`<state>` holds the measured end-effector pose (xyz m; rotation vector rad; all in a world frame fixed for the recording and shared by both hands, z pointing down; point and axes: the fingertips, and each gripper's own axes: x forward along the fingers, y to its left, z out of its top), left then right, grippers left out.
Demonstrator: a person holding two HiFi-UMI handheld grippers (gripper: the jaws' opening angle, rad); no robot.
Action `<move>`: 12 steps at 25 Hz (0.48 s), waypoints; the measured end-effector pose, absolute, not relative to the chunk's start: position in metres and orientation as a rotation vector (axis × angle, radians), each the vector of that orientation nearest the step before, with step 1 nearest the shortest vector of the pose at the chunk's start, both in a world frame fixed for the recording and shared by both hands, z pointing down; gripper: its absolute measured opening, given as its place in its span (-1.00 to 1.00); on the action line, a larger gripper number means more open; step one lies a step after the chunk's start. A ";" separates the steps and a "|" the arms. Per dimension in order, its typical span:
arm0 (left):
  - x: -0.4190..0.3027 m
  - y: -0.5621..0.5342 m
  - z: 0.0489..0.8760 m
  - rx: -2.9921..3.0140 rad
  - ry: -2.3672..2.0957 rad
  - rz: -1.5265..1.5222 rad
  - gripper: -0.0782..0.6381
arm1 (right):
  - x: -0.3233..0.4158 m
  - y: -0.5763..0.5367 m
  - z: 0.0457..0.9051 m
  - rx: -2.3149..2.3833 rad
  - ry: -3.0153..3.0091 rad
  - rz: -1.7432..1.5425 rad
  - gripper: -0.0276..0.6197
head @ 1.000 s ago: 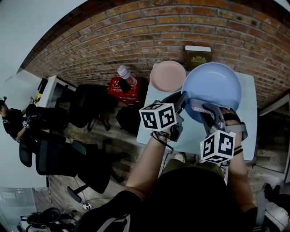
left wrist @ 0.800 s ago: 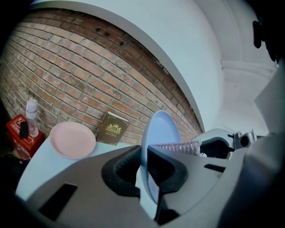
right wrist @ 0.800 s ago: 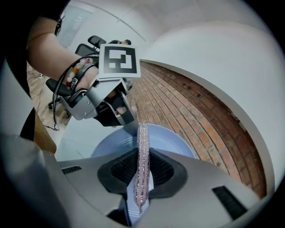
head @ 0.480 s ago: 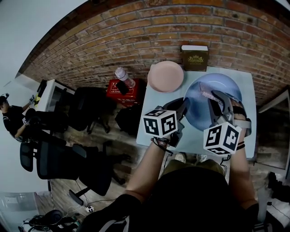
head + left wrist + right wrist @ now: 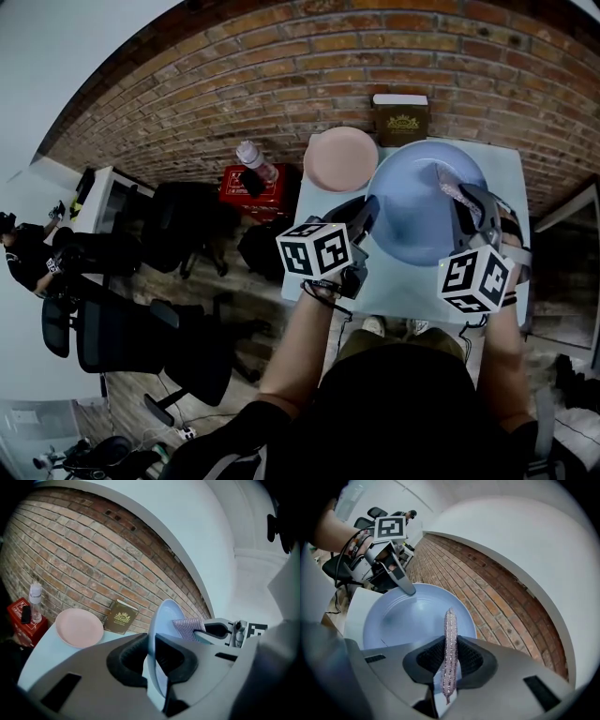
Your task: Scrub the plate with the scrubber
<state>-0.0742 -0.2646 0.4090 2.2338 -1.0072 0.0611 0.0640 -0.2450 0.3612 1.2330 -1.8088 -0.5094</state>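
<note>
Plate (head view): the blue plate [image 5: 412, 211] is held tilted above the pale table [image 5: 403, 292], its hollow facing the person. A pink plate [image 5: 342, 157] and a book [image 5: 400, 117] lie beyond it by the brick wall.
Left gripper (head view): the left gripper [image 5: 364, 217] is clenched on the plate's left rim.
Right gripper (head view): the right gripper [image 5: 466, 202] carries the scrubber [image 5: 452, 190] at the upper right of the plate's face.
Change (head view): a second ago the scrubber sat low in the dish, near its bottom rim. It has since swept up and across to the right, while the left grip has hardly shifted.
Left gripper view: the plate's rim stands edge-on between the jaws, with the pads pressing on both faces. Further along, the scrubber appears to lie against the dish, with the right gripper behind it.
Right gripper view: the thin pinkish scrubber stands edge-on, pinched between the pads. The plate's hollow spreads beyond it, and the left gripper's jaw tip sits on the far rim.
Meaning for the task: this looks like one scrubbing stroke in progress. The centre and left side probably still need passes. No dirt or suds show, so cleanliness cannot be judged.
</note>
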 end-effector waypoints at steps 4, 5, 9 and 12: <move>-0.085 -0.274 0.403 2.216 -1.031 0.026 -0.65 | 0.049 -0.237 0.369 1.174 -1.838 -0.516 -0.65; -0.087 -0.276 0.402 2.214 -1.037 0.020 -0.65 | 0.046 -0.235 0.371 1.158 -1.846 -0.520 -0.65; -0.095 -0.281 0.400 2.204 -1.061 0.001 -0.65 | 0.031 -0.226 0.381 1.085 -1.874 -0.536 -0.65; -0.099 -0.284 0.398 2.202 -1.074 -0.003 -0.65 | 0.023 -0.220 0.387 1.035 -1.890 -0.545 -0.65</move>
